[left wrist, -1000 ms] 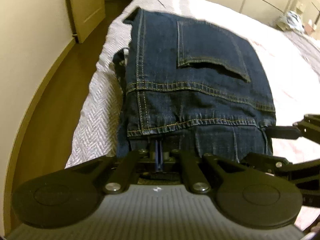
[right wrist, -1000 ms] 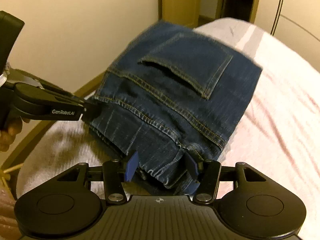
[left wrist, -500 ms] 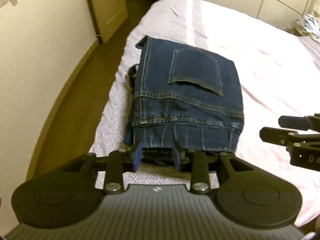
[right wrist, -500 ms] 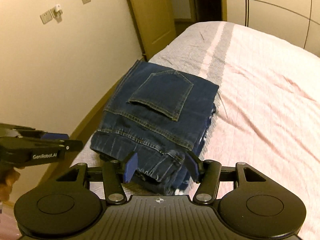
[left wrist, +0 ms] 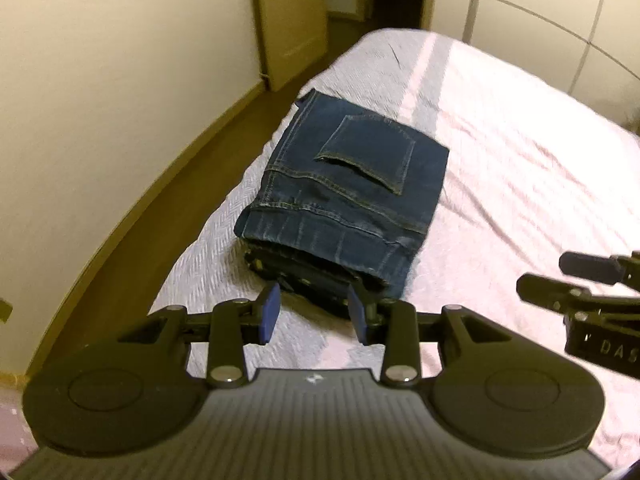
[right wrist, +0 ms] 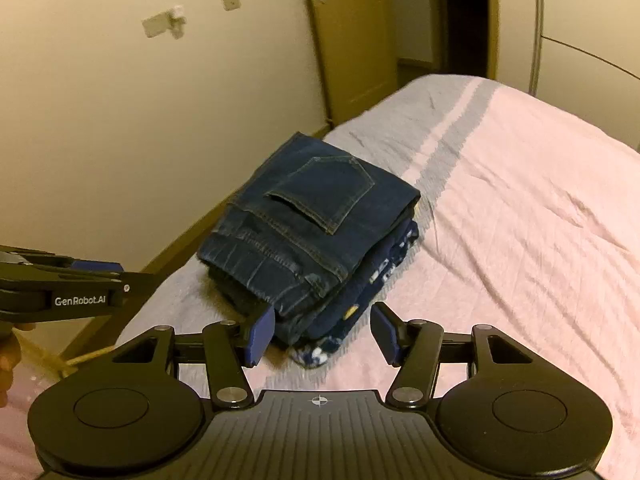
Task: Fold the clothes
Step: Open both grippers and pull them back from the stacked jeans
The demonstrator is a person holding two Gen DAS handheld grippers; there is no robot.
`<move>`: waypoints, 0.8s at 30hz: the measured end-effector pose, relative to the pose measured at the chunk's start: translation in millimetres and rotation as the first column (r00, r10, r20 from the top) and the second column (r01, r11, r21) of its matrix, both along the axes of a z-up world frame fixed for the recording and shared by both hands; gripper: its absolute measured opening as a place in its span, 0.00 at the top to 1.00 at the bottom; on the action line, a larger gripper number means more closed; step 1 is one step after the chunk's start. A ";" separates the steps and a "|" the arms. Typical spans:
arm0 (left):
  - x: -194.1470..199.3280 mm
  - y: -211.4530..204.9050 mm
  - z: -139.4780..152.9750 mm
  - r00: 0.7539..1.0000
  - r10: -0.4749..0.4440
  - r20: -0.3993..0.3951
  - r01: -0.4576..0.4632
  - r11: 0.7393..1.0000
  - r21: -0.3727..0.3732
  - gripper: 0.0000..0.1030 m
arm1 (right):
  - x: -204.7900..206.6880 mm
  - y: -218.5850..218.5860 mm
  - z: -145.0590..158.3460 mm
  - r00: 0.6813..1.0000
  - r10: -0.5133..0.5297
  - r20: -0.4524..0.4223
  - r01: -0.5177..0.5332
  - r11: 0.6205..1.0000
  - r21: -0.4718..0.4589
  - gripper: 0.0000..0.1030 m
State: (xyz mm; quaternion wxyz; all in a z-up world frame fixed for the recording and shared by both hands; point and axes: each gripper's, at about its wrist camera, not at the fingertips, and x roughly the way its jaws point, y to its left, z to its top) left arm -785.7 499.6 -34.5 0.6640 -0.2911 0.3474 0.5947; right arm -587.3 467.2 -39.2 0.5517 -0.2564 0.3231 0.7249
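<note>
Dark blue jeans lie folded into a thick rectangle, back pocket up, near the left edge of the bed. They rest on other folded dark garments, one with a white pattern. My left gripper hangs open just short of the stack's near end, nothing between its blue pads. My right gripper is open too, above the near corner of the stack and holding nothing. Each gripper shows at the edge of the other's view.
The bed has a pale pink cover with a grey stripe. A cream wall and a strip of wooden floor run close along its left side. A wooden door stands beyond. White wardrobe fronts sit at the far right.
The left gripper, shut on the jeans' edge a second ago, has opened. Both grippers have pulled back and up from the stack. The jeans now lie still on the bed.
</note>
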 end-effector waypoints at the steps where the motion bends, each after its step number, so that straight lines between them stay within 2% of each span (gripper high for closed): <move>1: 6.3 -9.8 3.4 1.000 0.020 0.003 -0.020 1.000 0.005 0.65 | 6.8 -8.2 3.5 1.000 0.016 -0.003 -0.016 1.000 0.004 0.45; 7: 45.8 -67.8 21.6 0.992 0.122 0.013 -0.123 0.991 0.058 0.59 | 37.7 -47.1 12.2 0.995 0.097 0.026 -0.098 0.994 0.050 0.44; 12: 66.0 -94.8 30.3 0.985 0.172 -0.012 -0.171 0.982 0.080 0.55 | 52.9 -65.6 20.0 0.996 0.077 0.044 -0.081 0.993 0.083 0.34; 14: 72.6 -104.0 33.5 0.982 0.189 -0.030 -0.185 0.978 0.094 0.42 | 55.5 -68.3 23.5 0.996 0.085 0.033 -0.088 0.991 0.100 0.33; 16: 79.0 -112.9 36.7 0.978 0.205 -0.048 -0.199 0.974 0.109 0.35 | 57.2 -70.3 27.0 0.995 0.103 0.019 -0.104 0.987 0.118 0.32; 19: 84.9 -118.1 41.1 0.969 0.234 -0.082 -0.221 0.965 0.139 0.34 | 59.3 -71.8 30.0 0.994 0.109 0.023 -0.111 0.986 0.122 0.31; 24: 90.5 -120.1 40.5 0.965 0.256 -0.048 -0.250 0.961 0.117 0.34 | 68.8 -70.9 27.3 0.993 0.111 0.027 -0.114 0.988 0.107 0.31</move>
